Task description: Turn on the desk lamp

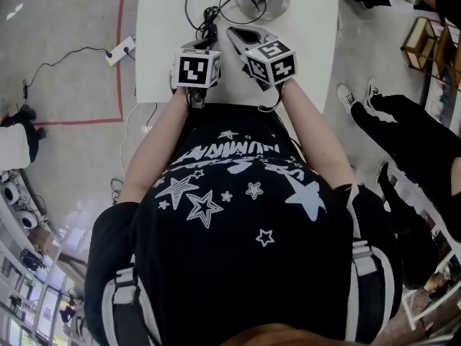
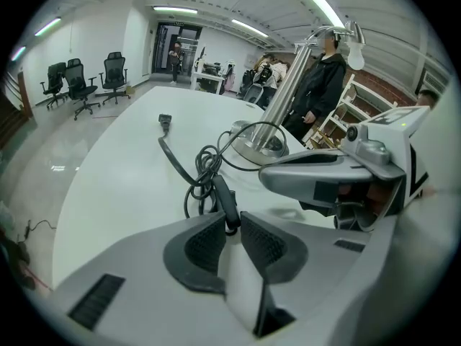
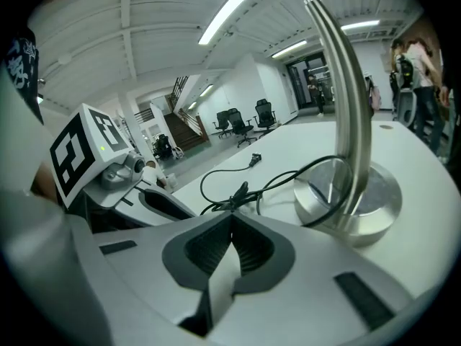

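Note:
A desk lamp with a round metal base (image 2: 261, 144) and a slanted metal pole (image 3: 346, 107) stands on the white table (image 1: 310, 56). Its black cord (image 3: 238, 193) lies in loose loops in front of the base. A slim black inline switch (image 2: 223, 193) sits on that cord. My left gripper (image 2: 232, 218) has its jaws closed in on the near end of the switch, with the tips against its sides. Just to its right, my right gripper (image 3: 232, 216) is shut and empty, pointing at the cord and the lamp base (image 3: 353, 200).
The cord's plug (image 2: 165, 120) lies loose farther out on the table. A person in dark clothes (image 2: 320, 85) stands beyond the lamp, beside a shelf (image 2: 346, 114). Office chairs (image 2: 79, 85) stand at the far left. A power strip (image 1: 121, 49) lies on the floor.

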